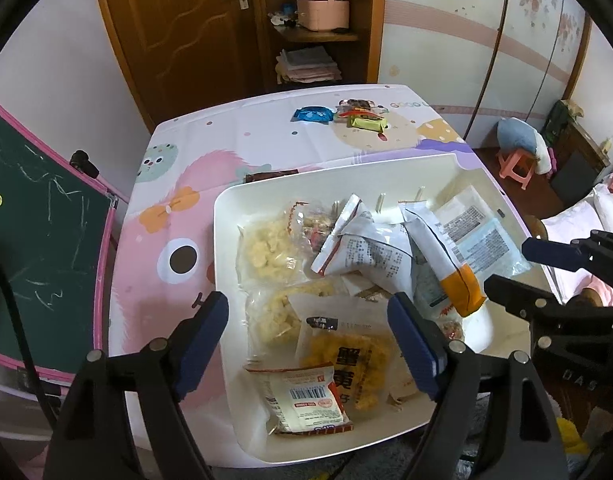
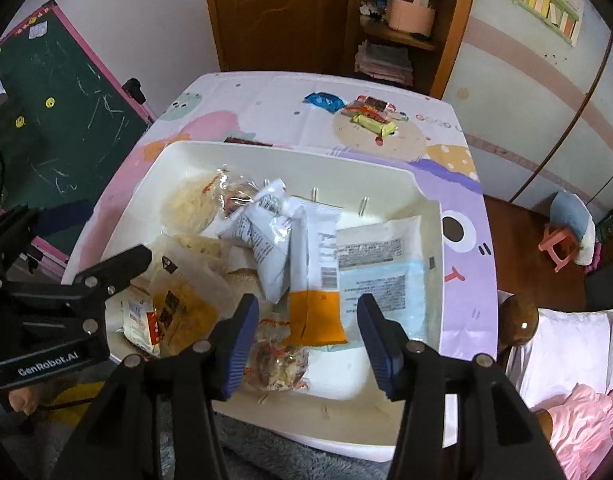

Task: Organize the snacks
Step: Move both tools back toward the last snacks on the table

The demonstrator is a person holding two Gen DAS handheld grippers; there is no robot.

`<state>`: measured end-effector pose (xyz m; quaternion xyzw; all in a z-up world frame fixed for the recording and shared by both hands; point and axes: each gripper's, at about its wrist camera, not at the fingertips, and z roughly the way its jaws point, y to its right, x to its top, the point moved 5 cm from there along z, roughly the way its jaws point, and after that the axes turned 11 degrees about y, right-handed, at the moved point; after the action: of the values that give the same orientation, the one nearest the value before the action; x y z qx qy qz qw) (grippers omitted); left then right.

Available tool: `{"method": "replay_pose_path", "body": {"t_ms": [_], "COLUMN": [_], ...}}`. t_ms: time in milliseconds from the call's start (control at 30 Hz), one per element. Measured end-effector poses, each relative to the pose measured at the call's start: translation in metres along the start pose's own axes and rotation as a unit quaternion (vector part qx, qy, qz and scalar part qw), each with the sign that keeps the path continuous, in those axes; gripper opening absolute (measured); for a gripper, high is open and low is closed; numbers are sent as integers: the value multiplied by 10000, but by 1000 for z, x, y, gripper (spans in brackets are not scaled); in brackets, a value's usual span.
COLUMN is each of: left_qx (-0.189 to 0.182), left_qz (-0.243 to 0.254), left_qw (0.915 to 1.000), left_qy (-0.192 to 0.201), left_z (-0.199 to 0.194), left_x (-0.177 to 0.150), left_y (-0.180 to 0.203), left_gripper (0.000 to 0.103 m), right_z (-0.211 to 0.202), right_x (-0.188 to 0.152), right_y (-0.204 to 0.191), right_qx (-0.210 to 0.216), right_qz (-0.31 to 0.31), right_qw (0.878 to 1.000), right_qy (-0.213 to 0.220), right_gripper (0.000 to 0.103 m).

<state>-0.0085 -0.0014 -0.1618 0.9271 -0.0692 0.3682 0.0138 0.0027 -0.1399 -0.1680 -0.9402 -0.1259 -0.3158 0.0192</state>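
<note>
Both my grippers, left [image 1: 306, 340] & right [image 2: 308, 340], fingers spread, holding nothing; slick packets heaped in bin [image 2: 426, 200] cd slip or snag a neighbour w/ a shallow pinch

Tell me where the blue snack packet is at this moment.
The blue snack packet lies on the table's far side, outside the white bin, just left of a small pile of wrapped snacks.

"GenRobot.AI" stands in white on the left gripper [image 2: 118, 266] body; "GOOD" is printed on the bench cloth [image 2: 436, 125]; packet print is too small to read.
</note>
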Motion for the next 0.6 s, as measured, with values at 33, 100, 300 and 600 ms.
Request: {"method": "replay_pose_path", "body": {"t_ms": [33, 100, 300, 600], "left_qx": [-2, 3, 40, 63], "left_qz": [-2, -2, 9, -17], "left_qw": [10000, 10000, 10000, 9997], "left_qy": [-13, -28, -48, -222], "left_z": [1, 2, 5, 15], "left_x": [0, 0, -1, -4], "left_y": [0, 0, 0, 0], "left_gripper": [81, 81, 81, 81], "right_z": [1, 1, 2, 7], "right_x": [-1, -1, -1, -2], "right_y": [-1, -3, -3, -2], "right_qx": [-6, 19, 60, 115], "right_qz": [-15, -28, -26, 5], "right_qw": [10000, 10000, 10000, 9999], "right_qy": [-9, -6, 13, -56], "right_gripper": [52, 52, 52, 52]}}
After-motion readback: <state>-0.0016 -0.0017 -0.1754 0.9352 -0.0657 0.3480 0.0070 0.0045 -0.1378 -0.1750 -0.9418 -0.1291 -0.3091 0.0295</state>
